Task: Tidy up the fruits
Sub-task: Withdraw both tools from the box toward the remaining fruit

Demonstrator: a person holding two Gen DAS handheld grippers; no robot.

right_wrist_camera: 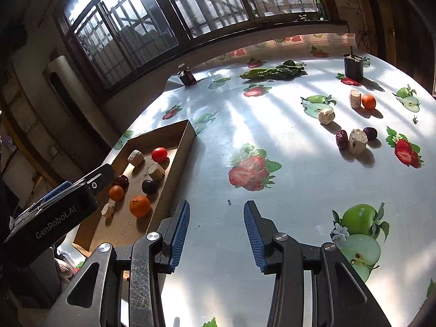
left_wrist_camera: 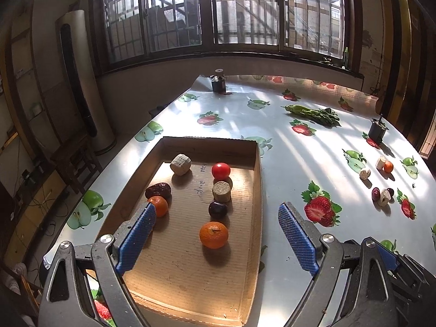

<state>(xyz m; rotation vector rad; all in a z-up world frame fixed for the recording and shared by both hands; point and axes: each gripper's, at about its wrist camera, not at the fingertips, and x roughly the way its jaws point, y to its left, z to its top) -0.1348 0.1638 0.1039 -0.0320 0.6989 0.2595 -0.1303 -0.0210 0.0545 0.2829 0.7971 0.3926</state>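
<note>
A shallow cardboard tray (left_wrist_camera: 257, 179) (right_wrist_camera: 188, 136) holds a large orange (left_wrist_camera: 213, 235) (right_wrist_camera: 139, 206), a small orange (left_wrist_camera: 159, 205), a red tomato (left_wrist_camera: 220, 170) (right_wrist_camera: 159, 154), a dark plum (left_wrist_camera: 217, 208), a red date (left_wrist_camera: 158, 190) and pale cork-like pieces (left_wrist_camera: 180, 164). My left gripper (left_wrist_camera: 216, 231) is open and empty, hovering over the tray above the large orange. My right gripper (right_wrist_camera: 216, 231) is open and empty over bare tablecloth right of the tray. Loose on the table at the right lie a small orange (right_wrist_camera: 368, 101), a date (right_wrist_camera: 341, 139), a plum (right_wrist_camera: 370, 133) and pale pieces (right_wrist_camera: 357, 141).
The table wears a glossy cloth printed with strawberries and apples (right_wrist_camera: 252, 173). Green vegetables (left_wrist_camera: 313, 113) (right_wrist_camera: 275, 71) lie at the far side. Two small dark containers (left_wrist_camera: 218, 81) (left_wrist_camera: 378, 130) stand near the far edges. The left gripper's body (right_wrist_camera: 54, 215) shows in the right view.
</note>
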